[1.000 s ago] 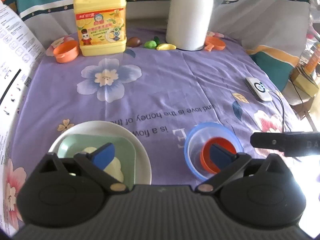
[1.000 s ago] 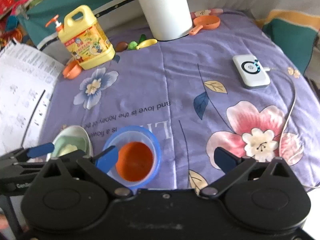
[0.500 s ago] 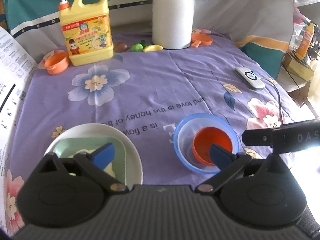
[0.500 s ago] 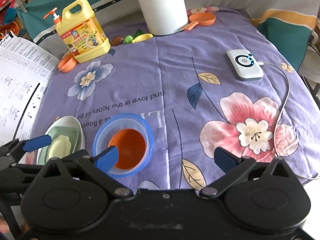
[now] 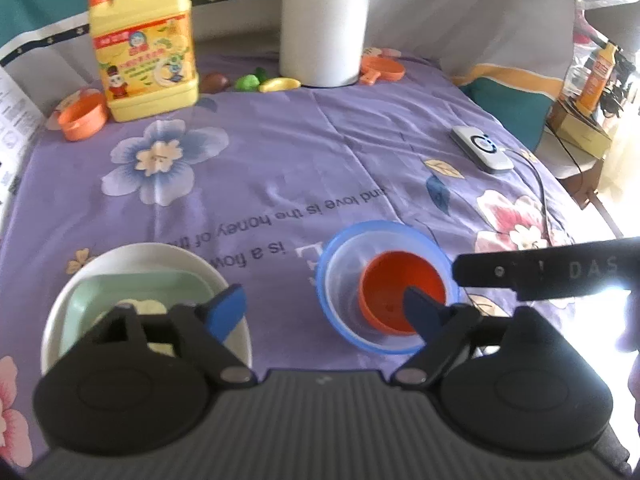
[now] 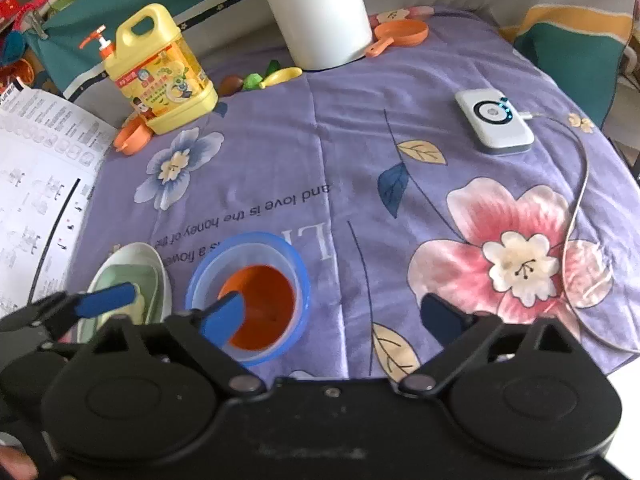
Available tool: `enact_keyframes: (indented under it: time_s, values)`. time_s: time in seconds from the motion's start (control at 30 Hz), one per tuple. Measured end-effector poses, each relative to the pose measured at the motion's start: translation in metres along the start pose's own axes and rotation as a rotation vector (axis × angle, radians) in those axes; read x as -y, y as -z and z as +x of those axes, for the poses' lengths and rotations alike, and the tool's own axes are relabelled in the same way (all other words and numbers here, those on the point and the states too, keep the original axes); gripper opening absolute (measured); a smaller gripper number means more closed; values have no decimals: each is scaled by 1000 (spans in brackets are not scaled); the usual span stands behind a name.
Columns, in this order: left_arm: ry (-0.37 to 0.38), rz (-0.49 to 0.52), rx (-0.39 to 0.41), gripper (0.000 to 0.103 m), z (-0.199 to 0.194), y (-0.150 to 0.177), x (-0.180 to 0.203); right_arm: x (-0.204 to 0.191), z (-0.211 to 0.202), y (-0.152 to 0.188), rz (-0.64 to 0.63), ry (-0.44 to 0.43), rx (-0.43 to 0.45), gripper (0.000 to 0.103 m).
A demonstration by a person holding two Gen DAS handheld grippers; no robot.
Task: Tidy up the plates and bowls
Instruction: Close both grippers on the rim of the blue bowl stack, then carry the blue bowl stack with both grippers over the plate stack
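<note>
Both grippers, left gripper (image 5: 324,312) and right gripper (image 6: 332,316), are closing from full spread, pads on nothing. Orange bowl (image 5: 400,288) sits nested in blue bowl (image 5: 340,256), just beside the plate stack (image 5: 132,256); grabs look imminent.

white jug (image 5: 324,20): top cut off by the upper edge in both views.
pale yellow dish (image 5: 144,308): mostly hidden behind the left gripper's (image 5: 324,312) body, shape unclear.
white plate (image 5: 132,252): near rim hidden by that gripper.
printed sheet (image 6: 36,184): print too small to read, runs off the left edge.
right gripper (image 6: 332,316): in the left wrist view only a black bar, washed out by glare.
</note>
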State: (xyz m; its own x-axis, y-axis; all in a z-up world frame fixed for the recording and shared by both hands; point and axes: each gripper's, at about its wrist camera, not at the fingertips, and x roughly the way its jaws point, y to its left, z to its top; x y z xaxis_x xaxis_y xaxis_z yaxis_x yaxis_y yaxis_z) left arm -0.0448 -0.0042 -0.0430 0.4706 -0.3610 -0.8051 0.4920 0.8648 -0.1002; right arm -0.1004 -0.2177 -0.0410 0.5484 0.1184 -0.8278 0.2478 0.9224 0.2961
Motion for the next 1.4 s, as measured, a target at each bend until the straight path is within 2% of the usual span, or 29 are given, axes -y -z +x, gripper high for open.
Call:
enact_keyframes:
  time_s: [0.03, 0.27, 0.33, 0.47, 0.57, 0.63, 0.73, 0.97, 1.4]
  values:
    - [7, -4, -3, 77, 2, 0, 0, 1, 1, 0, 3, -9, -5, 86]
    - [56, -37, -46, 58, 17, 0, -2, -8, 13, 0, -15, -48, -30, 69]
    - [67, -37, -60, 53, 21, 1, -2, -11, 17, 0, -25, -58, -41, 60]
    - [80, -35, -75, 39, 28, 2, -1, -16, 24, 0, -34, -68, -57, 48]
    - [85, -35, -84, 34, 32, 3, 1, -20, 28, 1, -41, -69, -64, 40]
    - [78, -37, -86, 32, 35, 3, 1, -23, 30, 1, -51, -70, -60, 31]
    - [76, -52, -93, 30, 37, 3, -1, -28, 31, 1, -80, -44, -43, 26]
    - [74, -86, -99, 23, 40, 1, -5, -30, 42, 1, -80, -25, -65, 25]
    - [51, -117, -119, 22, 30, -5, -18, -48, 38, -5, -106, -26, -98, 25]
